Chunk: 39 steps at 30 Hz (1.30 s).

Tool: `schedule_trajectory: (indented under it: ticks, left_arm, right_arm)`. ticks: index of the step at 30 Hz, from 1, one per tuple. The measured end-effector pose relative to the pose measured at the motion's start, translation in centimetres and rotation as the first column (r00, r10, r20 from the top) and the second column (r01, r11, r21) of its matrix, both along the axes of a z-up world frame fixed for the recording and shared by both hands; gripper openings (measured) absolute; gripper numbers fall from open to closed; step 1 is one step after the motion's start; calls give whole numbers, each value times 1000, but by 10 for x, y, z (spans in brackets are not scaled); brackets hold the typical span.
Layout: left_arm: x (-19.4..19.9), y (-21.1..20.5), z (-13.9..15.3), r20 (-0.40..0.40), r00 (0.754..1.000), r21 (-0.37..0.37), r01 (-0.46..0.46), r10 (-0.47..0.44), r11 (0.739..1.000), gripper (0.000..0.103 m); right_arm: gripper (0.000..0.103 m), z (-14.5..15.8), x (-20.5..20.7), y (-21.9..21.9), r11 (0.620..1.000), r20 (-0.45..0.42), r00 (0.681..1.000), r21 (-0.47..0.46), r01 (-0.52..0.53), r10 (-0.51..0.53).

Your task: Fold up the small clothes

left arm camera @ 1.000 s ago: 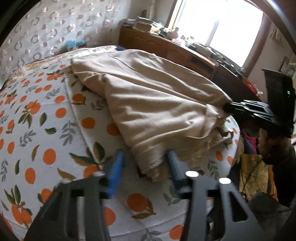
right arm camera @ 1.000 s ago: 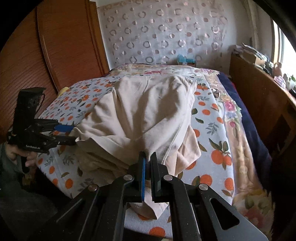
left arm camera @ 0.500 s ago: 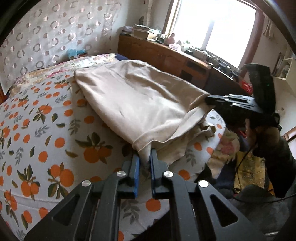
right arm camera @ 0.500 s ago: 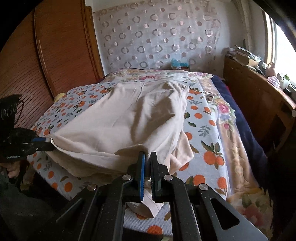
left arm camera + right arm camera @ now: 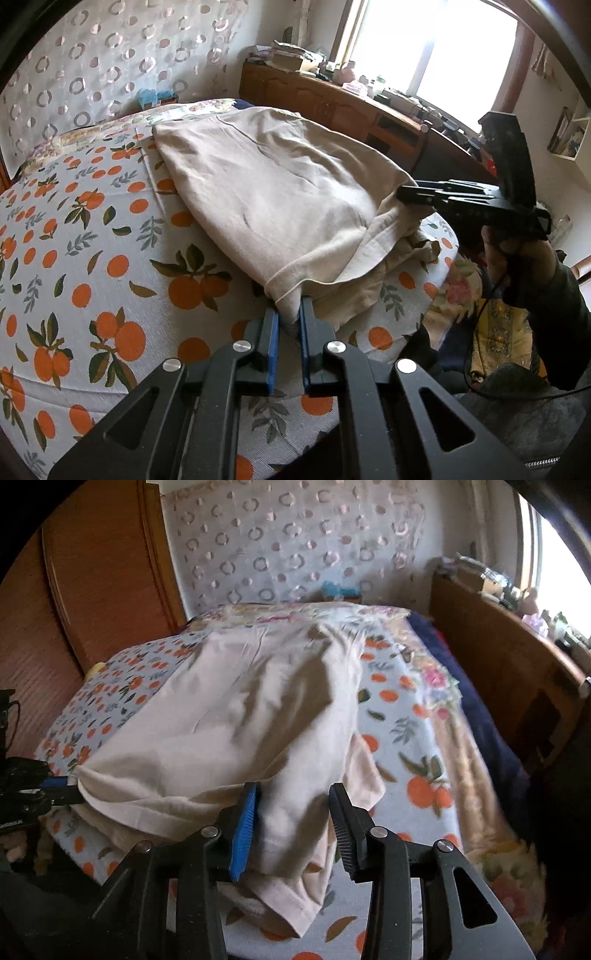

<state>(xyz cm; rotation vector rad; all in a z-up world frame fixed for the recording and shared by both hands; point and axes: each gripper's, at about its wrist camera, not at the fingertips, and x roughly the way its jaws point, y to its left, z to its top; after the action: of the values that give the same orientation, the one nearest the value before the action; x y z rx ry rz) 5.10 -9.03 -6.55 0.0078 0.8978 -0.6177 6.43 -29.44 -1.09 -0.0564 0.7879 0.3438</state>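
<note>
A beige garment lies spread over the bed's orange-print sheet, its near hem doubled over lower layers. My left gripper is shut on the garment's near corner, which bunches between the blue pads. In the right wrist view the same gripper pinches that corner at the far left. My right gripper has its jaws opening, and a loose fold of the beige garment hangs between the parted pads. From the left wrist view, the right gripper sits at the garment's other near corner.
A wooden cabinet with clutter runs under the window beside the bed. A wooden wardrobe stands on the other side. A dark blue blanket lies along the bed's edge. A hand grips the right tool's handle.
The left jaws closed on the garment's near corner and drew it slightly toward me. The right jaws, earlier shut on the cloth, have parted, and the fold hangs loose.
</note>
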Motion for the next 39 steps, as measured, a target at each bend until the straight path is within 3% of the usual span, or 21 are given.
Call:
schedule_trajectory:
  ticks: [1, 5, 13, 14, 15, 17, 20, 25, 39]
  left_arm:
    - [-1, 0, 1, 2, 1000, -2, 1, -1, 1000, 10]
    - [-3, 4, 2, 3, 1000, -9, -1, 1, 1000, 10]
    - [-2, 2, -3, -5, 1000, 6, 1, -1, 1000, 10]
    - [-2, 1, -4, -8, 1000, 6, 0, 0, 1000, 10]
    - [-1, 1, -4, -10, 1000, 8, -2, 2, 1000, 10]
    - [0, 2, -6, -16, 1000, 7, -8, 8, 1000, 10]
    - [1, 2, -9, -23, 1000, 4, -15, 15, 1000, 10]
    - [0, 3, -12, -29, 999, 6, -18, 18, 1000, 10]
    - [0, 0, -12, -25, 999, 20, -23, 23, 1000, 10]
  right_arm:
    - [3, 3, -4, -1, 1000, 4, 1000, 0, -10, 10]
    - [3, 15, -17, -10, 1000, 22, 1000, -20, -6, 7]
    - [3, 1, -14, -6, 998, -19, 999, -51, 31, -32]
    - [6, 1, -10, -5, 997, -26, 999, -59, 41, -42]
    - [16, -2, -7, -5, 996, -33, 998, -68, 58, -60]
    - [43, -8, -3, -6, 995, -50, 996, -59, 75, -78]
    - [50, -14, 0, -6, 995, -72, 994, -55, 82, -86]
    - [51, -17, 1, -9, 998, -97, 994, -4, 57, -57]
    - [51, -22, -1, 5, 998, -46, 999, -67, 6, -9]
